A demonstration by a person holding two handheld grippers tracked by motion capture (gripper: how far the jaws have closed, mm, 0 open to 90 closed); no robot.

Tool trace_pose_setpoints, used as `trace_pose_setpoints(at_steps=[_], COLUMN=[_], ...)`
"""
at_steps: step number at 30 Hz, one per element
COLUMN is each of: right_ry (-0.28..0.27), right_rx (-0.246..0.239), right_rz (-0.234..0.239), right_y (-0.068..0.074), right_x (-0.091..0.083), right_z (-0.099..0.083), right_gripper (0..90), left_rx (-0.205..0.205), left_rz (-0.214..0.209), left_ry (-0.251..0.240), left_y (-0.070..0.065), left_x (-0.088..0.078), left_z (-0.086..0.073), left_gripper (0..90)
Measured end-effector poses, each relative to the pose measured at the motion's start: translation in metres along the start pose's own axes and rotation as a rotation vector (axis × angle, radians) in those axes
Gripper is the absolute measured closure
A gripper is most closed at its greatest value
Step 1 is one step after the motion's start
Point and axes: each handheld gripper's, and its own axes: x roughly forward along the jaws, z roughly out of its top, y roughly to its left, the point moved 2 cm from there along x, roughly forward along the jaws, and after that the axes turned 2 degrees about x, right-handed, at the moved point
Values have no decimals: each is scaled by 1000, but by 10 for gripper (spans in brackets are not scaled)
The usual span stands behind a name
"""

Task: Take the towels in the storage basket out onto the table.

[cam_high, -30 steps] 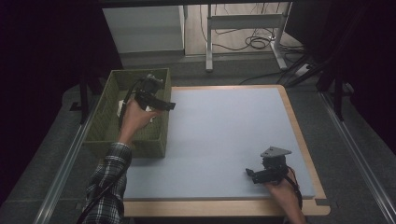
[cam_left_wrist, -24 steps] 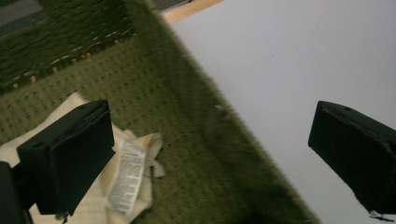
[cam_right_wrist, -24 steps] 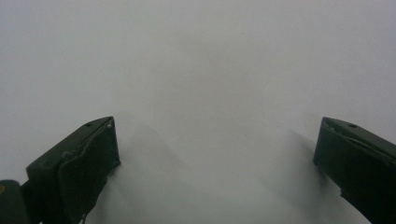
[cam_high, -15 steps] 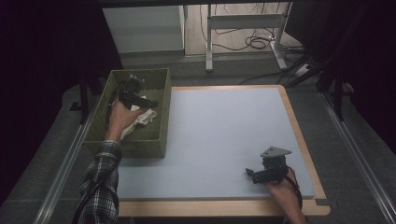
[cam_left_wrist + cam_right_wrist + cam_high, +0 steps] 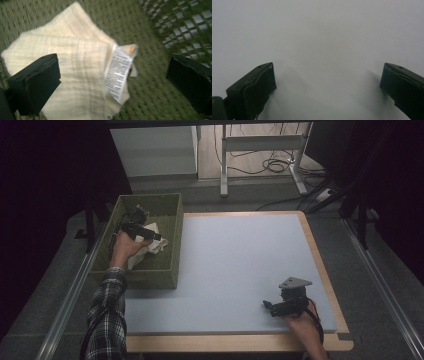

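1. The left gripper is down inside the olive woven basket at the table's left edge, right over the folded cream cloth lying on the basket floor.
2. In the left gripper view its jaws stand wide apart and clamp nothing. One sits over the left part of the cloth; the other is off to the right, above bare weave near the basket's lattice wall.
3. The cloth lies ahead of and between those jaws, but off-centre: most of it is toward the left jaw, and only the printed care label and a ragged corner reach toward the middle of the gap.
4. The fold's long edge seems to run along the direction the jaws point, so closing across it looks workable once the gripper drops lower. Whether the jaw already touches the fabric, I cannot tell.
5. The right gripper rests well apart, on the pale blue mat near the table's front right corner. Its jaws are also spread, with bare mat between them.
6. The left hand is plainly the nearer one for this pick.
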Motion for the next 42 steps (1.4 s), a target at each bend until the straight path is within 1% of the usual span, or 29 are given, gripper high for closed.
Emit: trace_pose_setpoints(at_steps=[1,3,4,9,10,11,12,16,19,20,21,22,24,25,26,27,28,29,30,31,32,34,36,38,39,41,42], right_ry=[0,0,0,-1,-1,-1,-1,-1,-1,-1,-1,-1,-1,-1,-1,-1,-1,-1,-2,-1,-1,-1,-1,-1,-1,-1,-1], right_rx=[0,0,0,0,0,0,0,0,0,0,0,0,0,0,0,-1,0,0,-1,0,0,0,0,0,0,0,0], right_rz=[0,0,0,0,0,0,0,0,0,0,0,0,0,0,0,-1,0,0,0,0,0,1,0,0,0,1,1], right_y=[0,0,0,0,0,0,0,0,0,0,0,0,0,0,0,0,0,0,0,0,0,0,0,0,0,0,0], right_x=[0,0,0,0,0,0,0,0,0,0,0,0,0,0,0,0,0,0,0,0,0,0,0,0,0,0,0], right_z=[0,0,0,0,0,0,0,0,0,0,0,0,0,0,0,0,0,0,0,0,0,0,0,0,0,0,0], right_gripper=[0,0,0,0,0,0,0,0,0,0,0,1,0,1,0,0,1,1,1,1,1,1,1,1,1,1,1], left_rx=[1,-1,-12,-34,-32,-28,-23,-53,-71,-56,-39,-24,-24,-3,-9,-5,13,9,24,31,19,12,-10,-26,-36,-42,-47], left_rz=[8,18,19,27,38,39,37,22,-9,-2,16,33,39,58,53,51,71,64,87,108,105,101,88,62,52,25,19], left_ry=[23,49,66,136,160,179,192,222,269,287,291,301,317,327,328,331,338,337,342,354,354,351,335,298,269,232,215], left_y=[2,4,6,13,15,15,16,22,25,26,26,25,24,23,23,22,22,22,21,21,22,23,24,25,25,26,26], left_x=[5,12,17,31,34,36,37,44,51,52,52,50,49,47,46,44,42,41,40,39,39,38,35,31,28,22,18], left_z=[-1,-3,-4,-6,-5,-5,-4,-4,-6,-7,-8,-7,-8,-8,-9,-9,-9,-10,-10,-10,-10,-9,-9,-10,-9,-9,-9], left_gripper=[0,0,0,4,7,9,18,53,90,94,121,170,227,296,346,381,457,536,613,716,731,744,754,758,759,759,760])
